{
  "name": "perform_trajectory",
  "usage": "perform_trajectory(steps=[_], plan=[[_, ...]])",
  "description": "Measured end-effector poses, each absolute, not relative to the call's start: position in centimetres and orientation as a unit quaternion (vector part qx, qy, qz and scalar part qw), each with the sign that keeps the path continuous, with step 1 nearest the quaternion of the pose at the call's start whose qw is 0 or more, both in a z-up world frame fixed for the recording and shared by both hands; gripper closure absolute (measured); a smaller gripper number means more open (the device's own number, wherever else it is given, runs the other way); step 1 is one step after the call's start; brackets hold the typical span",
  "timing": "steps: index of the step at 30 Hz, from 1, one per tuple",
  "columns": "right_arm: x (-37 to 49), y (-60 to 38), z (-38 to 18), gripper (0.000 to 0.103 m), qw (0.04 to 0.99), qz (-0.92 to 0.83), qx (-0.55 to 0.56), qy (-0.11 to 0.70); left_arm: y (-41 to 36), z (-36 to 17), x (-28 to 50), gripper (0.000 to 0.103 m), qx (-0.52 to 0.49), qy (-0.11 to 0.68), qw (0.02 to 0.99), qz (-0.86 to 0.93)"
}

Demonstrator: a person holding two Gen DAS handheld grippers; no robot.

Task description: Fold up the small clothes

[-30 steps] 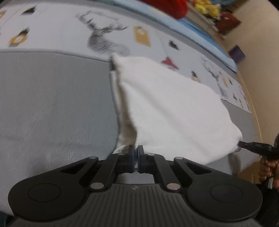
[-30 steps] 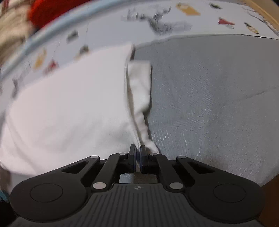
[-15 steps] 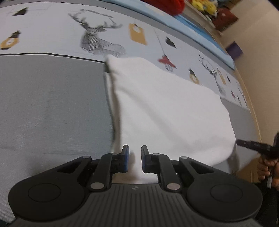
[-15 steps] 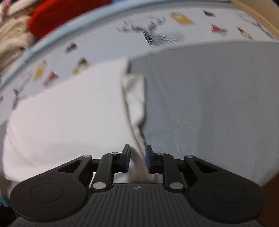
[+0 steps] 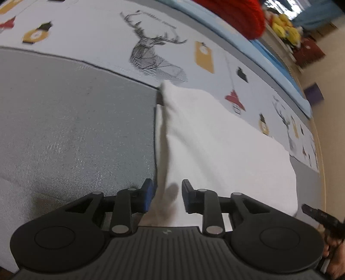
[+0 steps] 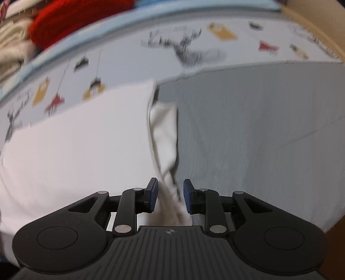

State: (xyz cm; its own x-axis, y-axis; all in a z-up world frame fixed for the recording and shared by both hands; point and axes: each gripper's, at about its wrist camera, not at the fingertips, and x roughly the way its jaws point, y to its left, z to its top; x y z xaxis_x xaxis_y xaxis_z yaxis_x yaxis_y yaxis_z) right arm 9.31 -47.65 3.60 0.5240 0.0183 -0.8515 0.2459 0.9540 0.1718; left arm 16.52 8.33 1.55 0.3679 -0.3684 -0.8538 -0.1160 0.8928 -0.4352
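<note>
A white folded garment (image 5: 220,146) lies flat on the bed, half on the grey cover and half on the printed sheet. My left gripper (image 5: 166,197) is open, its blue-padded jaws straddling the garment's near left edge without holding it. In the right wrist view the same garment (image 6: 86,137) fills the left side, with a narrow folded flap (image 6: 165,137) along its right edge. My right gripper (image 6: 170,197) is open over the near end of that flap. The other gripper's tip (image 5: 319,215) shows at the far right of the left wrist view.
The grey cover (image 5: 71,120) spreads beside the garment. A white sheet with deer prints (image 5: 155,53) runs behind it. A red pile (image 5: 237,15) and a blue edge lie beyond. The bed's wooden edge (image 5: 322,163) is at the right.
Both grippers were shut on the garment's near corners one second ago. Both have opened and let the cloth go, and it now lies flat. The jaws have spread wider since half a second ago.
</note>
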Motion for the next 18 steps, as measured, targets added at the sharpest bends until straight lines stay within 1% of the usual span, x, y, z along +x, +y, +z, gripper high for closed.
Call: perform_trajectory(steps=[1, 3, 6, 8, 14, 16, 17, 18], plan=[[9.2, -47.9, 3.9, 0.070, 0.866, -0.071, 0.142, 0.474, 8.1, 1.4, 16.8, 0.062, -0.222, 0.559, 0.795, -0.078], [9.5, -48.6, 4.3, 0.070, 0.871, -0.078, 0.158, 0.458, 7.5, 1.2, 17.6, 0.055, -0.228, 0.561, 0.791, -0.081], [9.5, -49.0, 4.7, 0.069, 0.877, -0.081, 0.175, 0.440, 6.7, 0.6, 18.8, 0.055, -0.226, 0.569, 0.787, -0.075], [9.2, -49.1, 5.2, 0.065, 0.882, -0.080, 0.176, 0.430, 6.3, -0.4, 19.8, 0.055, -0.222, 0.578, 0.782, -0.065], [9.0, -48.6, 5.1, 0.065, 0.885, -0.079, 0.157, 0.431, 5.1, -2.3, 21.4, 0.055, -0.210, 0.595, 0.773, -0.057], [8.9, -48.6, 5.1, 0.065, 0.886, -0.080, 0.153, 0.431, 4.6, -2.5, 21.6, 0.055, -0.192, 0.595, 0.778, -0.064], [8.9, -48.7, 5.1, 0.065, 0.886, -0.081, 0.152, 0.431, 4.4, -2.5, 21.7, 0.058, -0.182, 0.594, 0.781, -0.066], [8.9, -48.8, 5.1, 0.065, 0.886, -0.084, 0.151, 0.431, 4.3, -2.5, 21.6, 0.071, -0.174, 0.591, 0.784, -0.070]])
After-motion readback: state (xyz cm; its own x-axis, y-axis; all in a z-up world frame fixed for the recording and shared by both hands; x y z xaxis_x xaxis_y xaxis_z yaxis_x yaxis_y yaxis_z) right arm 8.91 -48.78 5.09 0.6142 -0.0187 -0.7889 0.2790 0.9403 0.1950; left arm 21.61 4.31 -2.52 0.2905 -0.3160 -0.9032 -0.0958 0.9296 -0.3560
